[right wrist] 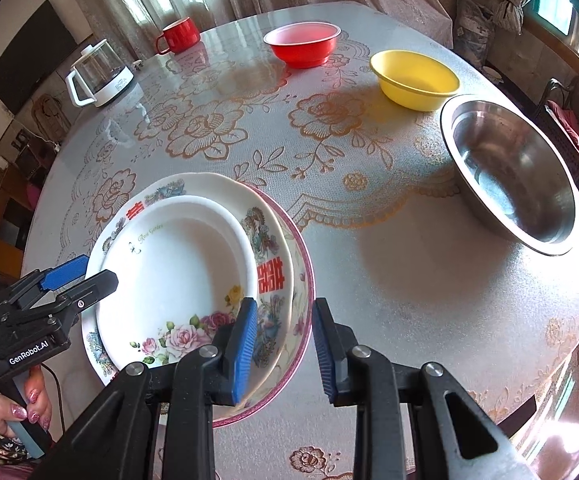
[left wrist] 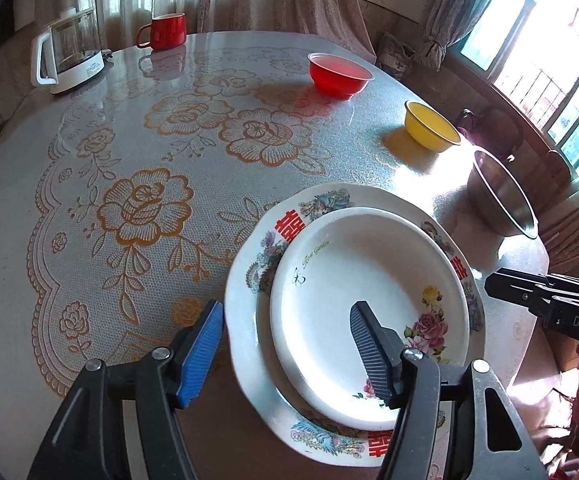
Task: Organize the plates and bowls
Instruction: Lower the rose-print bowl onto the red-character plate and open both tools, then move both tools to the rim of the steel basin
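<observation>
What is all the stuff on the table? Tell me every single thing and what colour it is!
plates: 3 stacked, white with flowers on top, white with red characters in the middle, pink-rimmed at the bottom, near edge of the table
steel bowl: 1, silver, right side
yellow bowl: 1, yellow, beyond the steel bowl
red bowl: 1, red, far side
mug: 1, red, far left
kettle: 1, clear glass with white base and handle, far left
table: 1, round, silver cover with gold flowers
left gripper: 1, black with blue pads, open, one finger over the top plate
right gripper: 1, black with blue pads, open around the stack's rim
</observation>
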### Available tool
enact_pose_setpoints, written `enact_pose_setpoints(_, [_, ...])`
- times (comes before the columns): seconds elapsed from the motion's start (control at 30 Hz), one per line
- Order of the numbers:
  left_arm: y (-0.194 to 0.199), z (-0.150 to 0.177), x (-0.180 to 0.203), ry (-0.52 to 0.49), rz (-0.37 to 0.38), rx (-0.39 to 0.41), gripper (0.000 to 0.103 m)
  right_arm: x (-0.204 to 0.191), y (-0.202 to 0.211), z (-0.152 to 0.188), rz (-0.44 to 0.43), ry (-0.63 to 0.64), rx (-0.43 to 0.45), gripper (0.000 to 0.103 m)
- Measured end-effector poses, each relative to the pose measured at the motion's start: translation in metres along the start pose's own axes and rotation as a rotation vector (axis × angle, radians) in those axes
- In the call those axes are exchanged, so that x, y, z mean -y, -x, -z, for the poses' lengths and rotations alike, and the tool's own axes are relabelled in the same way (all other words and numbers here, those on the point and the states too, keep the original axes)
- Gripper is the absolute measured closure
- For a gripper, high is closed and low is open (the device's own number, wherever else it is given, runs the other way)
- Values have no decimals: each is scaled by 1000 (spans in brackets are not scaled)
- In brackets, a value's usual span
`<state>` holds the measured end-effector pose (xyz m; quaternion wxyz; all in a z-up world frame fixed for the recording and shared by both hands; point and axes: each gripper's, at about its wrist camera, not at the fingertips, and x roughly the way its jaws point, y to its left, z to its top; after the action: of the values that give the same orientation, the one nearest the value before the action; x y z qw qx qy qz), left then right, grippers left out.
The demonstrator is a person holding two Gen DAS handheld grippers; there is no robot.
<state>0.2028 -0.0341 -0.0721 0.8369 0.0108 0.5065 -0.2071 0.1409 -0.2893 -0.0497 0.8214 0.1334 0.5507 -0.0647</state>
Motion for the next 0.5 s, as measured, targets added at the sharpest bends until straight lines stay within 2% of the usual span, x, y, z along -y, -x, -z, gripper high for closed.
enact_pose_setpoints(0.13, [-3,-1,6,21,-47,6,34,11,2,-7,-28,12,0,76])
enact_pose_setpoints(0.3, [-2,-2,9,41,-110,4,34,15,-4,-20,-66,68,-21,76])
enact_pose_setpoints(0.4, [11,-7,8,64,-173,50,34,20,-3,-29,-104,84,-18,76])
enact_pose_setpoints(0.5, [27,-21,11,86,-198,110,32,26,3,-38,-117,113,1,76])
